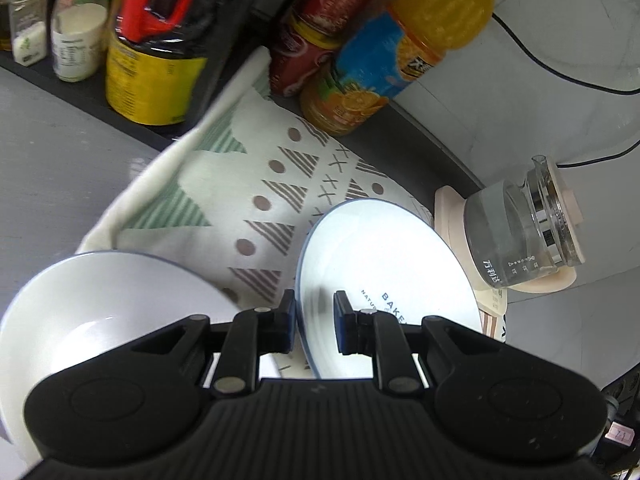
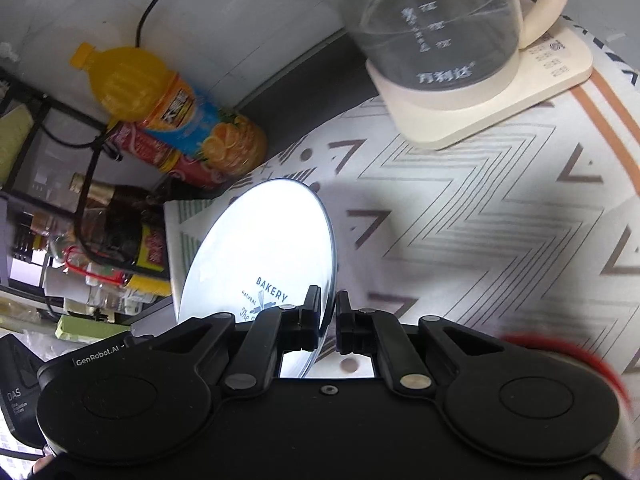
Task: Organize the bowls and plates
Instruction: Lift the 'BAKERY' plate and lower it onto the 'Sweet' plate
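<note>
A white plate with a thin blue rim and "BAKERY" print point(image 1: 384, 264) is tilted up above the patterned cloth point(image 1: 256, 184). My left gripper point(image 1: 314, 322) straddles its rim, one finger on each side, with a gap showing. The same plate shows in the right wrist view point(image 2: 264, 252), where my right gripper point(image 2: 328, 320) is nearly closed around its right rim. A white bowl point(image 1: 100, 300) sits at the lower left, beside the left gripper.
A glass kettle on a cream base point(image 2: 452, 60) stands at the back right. An orange drink bottle point(image 1: 400, 52), red cans point(image 1: 320, 28), a dark sauce bottle point(image 1: 156, 56) and spice jars point(image 1: 76, 36) line the back. A red-rimmed object point(image 2: 576, 360) is at the right.
</note>
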